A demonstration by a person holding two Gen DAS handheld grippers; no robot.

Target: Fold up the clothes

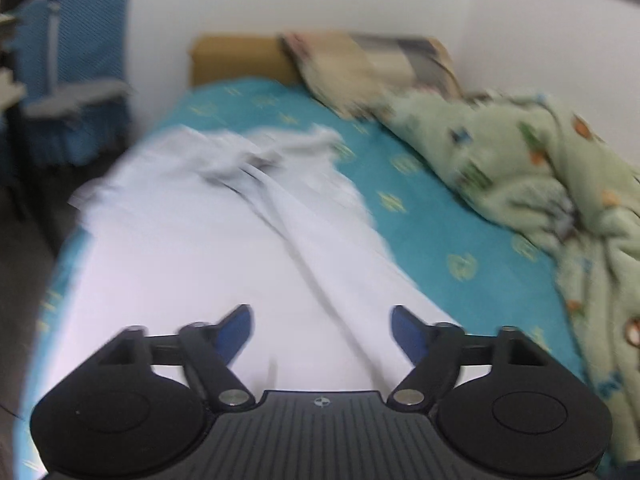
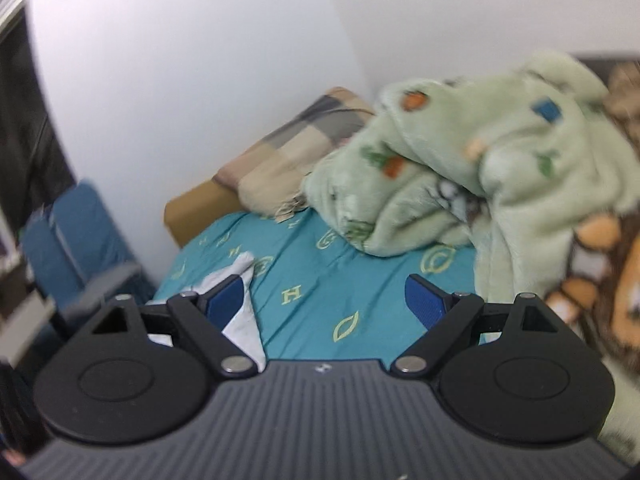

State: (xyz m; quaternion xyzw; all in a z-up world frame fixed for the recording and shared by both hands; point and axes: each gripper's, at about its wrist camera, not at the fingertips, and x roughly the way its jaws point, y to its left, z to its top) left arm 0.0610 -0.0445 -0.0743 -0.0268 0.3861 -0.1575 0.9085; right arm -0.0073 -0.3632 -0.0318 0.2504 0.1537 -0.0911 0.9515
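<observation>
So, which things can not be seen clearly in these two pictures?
- Left wrist view: the white garment's far end is blurred, so its type and folds are unclear.
- Left wrist view: its near edge is hidden under the left gripper.
- Right wrist view: the right gripper covers most of the garment; only a corner shows.

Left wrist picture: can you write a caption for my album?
Open left gripper hovers over a white garment spread on the teal bedsheet.

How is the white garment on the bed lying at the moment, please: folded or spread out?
Mostly spread out: the white garment lies long and flat on the teal sheet, with only its far end bunched. The picture is too blurred to count layers.
</observation>
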